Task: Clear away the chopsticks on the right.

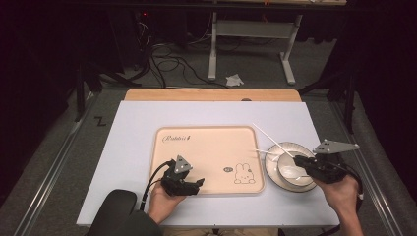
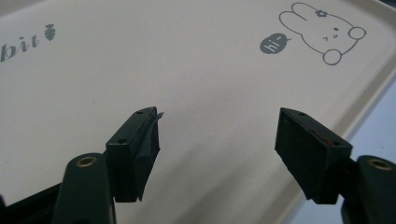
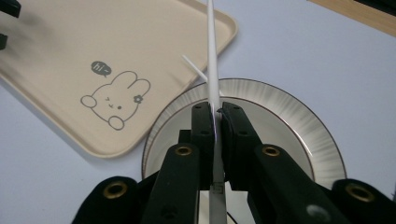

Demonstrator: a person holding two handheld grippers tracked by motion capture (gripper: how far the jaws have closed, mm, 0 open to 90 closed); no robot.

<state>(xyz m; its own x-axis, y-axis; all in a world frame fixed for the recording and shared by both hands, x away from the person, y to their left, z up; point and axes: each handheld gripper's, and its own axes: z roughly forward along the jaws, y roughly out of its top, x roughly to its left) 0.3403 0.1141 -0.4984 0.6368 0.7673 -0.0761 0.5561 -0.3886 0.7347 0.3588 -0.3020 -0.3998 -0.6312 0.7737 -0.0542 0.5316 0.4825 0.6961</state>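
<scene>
A white chopstick (image 3: 211,56) is clamped between the right claw's (image 3: 217,112) jaws (above the plate (image 3: 299,126)); the left claw (image 2: 217,130) is held wide.

My counter (image 1: 211,95) shows a strip of bare wood along its far edge; the rest lies under a pale sheet (image 1: 142,118). Beyond it, on the grey floor (image 1: 49,142), a crumpled white scrap (image 1: 234,79) sits between the two feet of a white metal stand (image 1: 212,49). Black cables (image 1: 169,64) loop over the floor left of that stand. A black Z-shaped mark (image 1: 100,121) lies on the floor just off the counter's far left corner.
</scene>
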